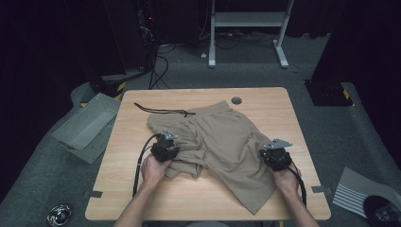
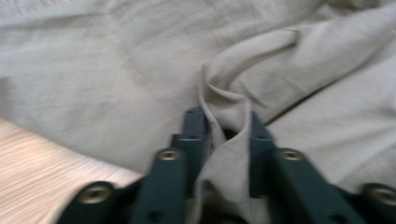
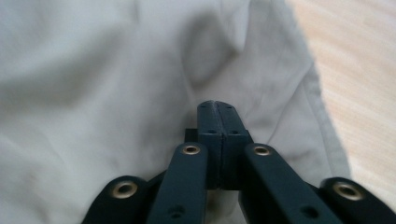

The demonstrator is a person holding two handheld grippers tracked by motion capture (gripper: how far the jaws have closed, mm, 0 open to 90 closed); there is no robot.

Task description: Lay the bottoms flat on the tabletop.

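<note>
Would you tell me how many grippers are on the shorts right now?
2: the left gripper at the shorts' bunched left edge, the right gripper at their right edge.

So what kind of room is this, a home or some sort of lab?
Most likely a lab or recording studio, not a home: a lone wooden table on grey carpet, dark curtained surroundings, loose cables across the floor, and a white equipment stand behind.
</note>
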